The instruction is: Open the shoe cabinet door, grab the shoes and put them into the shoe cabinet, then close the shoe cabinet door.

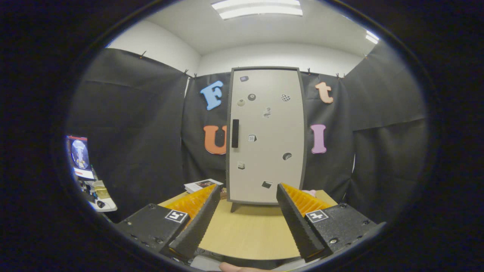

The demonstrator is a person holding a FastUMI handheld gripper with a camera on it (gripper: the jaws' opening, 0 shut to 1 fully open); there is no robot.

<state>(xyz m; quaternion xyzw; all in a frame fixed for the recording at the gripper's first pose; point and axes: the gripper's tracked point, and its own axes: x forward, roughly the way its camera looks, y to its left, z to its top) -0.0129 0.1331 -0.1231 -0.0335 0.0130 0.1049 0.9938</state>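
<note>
A: Gripper view first. What does it give you on the cabinet?

B: The shoe cabinet (266,136) stands upright in the middle of the frame, at the far end of the wooden table (249,232). Its door (272,151) is flush and closed, with the dark handle (235,133) on the door's left edge and small stickers scattered over the panel.

A: And the gripper?

B: The gripper (247,223) hangs at the bottom centre, fingers spread wide with nothing between them, the cabinet well beyond the tips. A bit of a hand shows at the very bottom edge.

A: Shoes?

B: I cannot pick any out for certain. Something pinkish (311,193) peeks out at lower right, just behind the right finger beside the cabinet's foot; it is too hidden to name. A booklet (202,184) lies at lower left near the cabinet.

A: So how far along?

B: A closed door and an empty gripper fit two stages: shoes waiting outside with the door yet to be opened, or shoes inside and the door closed again. This view does not settle which.
</note>
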